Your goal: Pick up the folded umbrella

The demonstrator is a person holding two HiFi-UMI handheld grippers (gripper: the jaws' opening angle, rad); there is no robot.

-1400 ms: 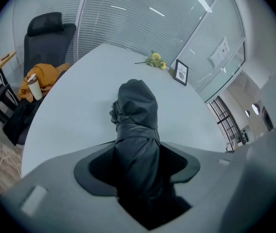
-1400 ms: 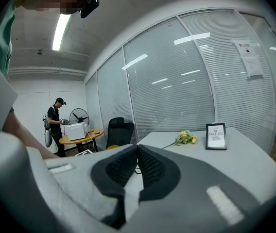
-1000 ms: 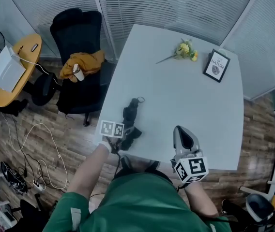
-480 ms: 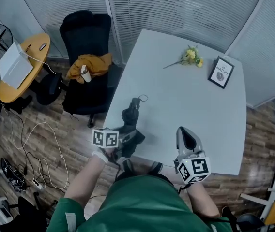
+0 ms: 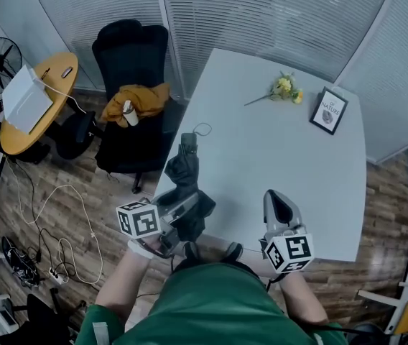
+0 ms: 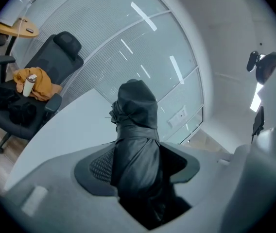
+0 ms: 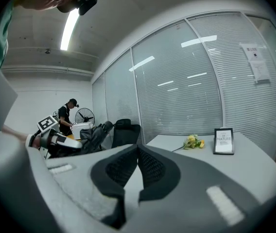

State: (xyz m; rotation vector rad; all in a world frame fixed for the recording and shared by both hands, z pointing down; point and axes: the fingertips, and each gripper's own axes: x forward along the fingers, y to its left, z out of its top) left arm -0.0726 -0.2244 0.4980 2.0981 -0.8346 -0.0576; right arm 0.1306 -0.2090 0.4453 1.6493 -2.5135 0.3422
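between the pads of the left tongs [image 6: 137, 171] sits the black folded fabric umbrella [image 6: 137, 130], clamped round its bunched lower part. the jaws stand wide b/c the bundle is thick. its far end, w/ a thin loop, pokes up & away from the tongs. a sec ago it lay flat at the near-left edge of the white counter [image 5: 283, 157]. now it's raised off the surface w/ the left tongs & tilted more upright. so the pick-up looks basically done. the grip seems firm, tho soft fabric could slip. right tongs [image 5: 274, 200] hang by the counter's front edge, closed on nothing, same spot as before. farther off lie a yellow flower sprig [image 5: 284, 86] & a small black-framed picture [image 5: 327, 111], both untouched. a black office chair [image 5: 121, 56] stands left of the counter.
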